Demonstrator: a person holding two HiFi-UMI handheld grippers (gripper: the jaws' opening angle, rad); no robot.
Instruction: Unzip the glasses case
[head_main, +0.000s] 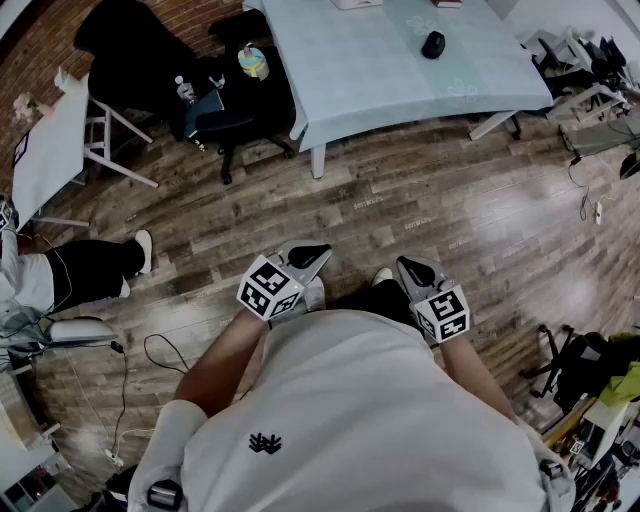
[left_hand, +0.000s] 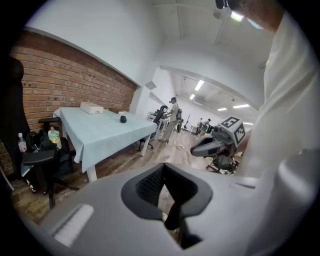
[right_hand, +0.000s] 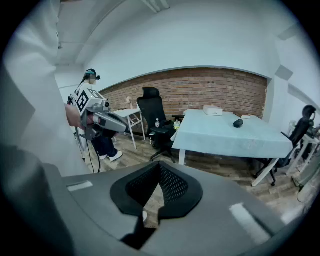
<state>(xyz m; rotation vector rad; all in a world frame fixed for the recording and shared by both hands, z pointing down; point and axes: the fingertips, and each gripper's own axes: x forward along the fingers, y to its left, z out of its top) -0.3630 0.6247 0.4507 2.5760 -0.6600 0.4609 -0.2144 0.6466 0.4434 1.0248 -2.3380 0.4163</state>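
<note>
A table (head_main: 370, 80) under a pale green cloth stands well apart from the person, across the wooden floor (head_main: 420, 210). The left gripper (head_main: 312, 256) and right gripper (head_main: 413, 270) hang close to the torso, each with its jaws drawn together on nothing. What is probably the glasses case (head_main: 433, 44), a small dark lump, lies on the cloth.

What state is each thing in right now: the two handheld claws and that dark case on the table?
glasses case: lying on the table, untouched; zip too small to tell.
left gripper: jaws together, nothing between them, held far from the case.
right gripper: jaws together, nothing between them, held far from the case.
</note>
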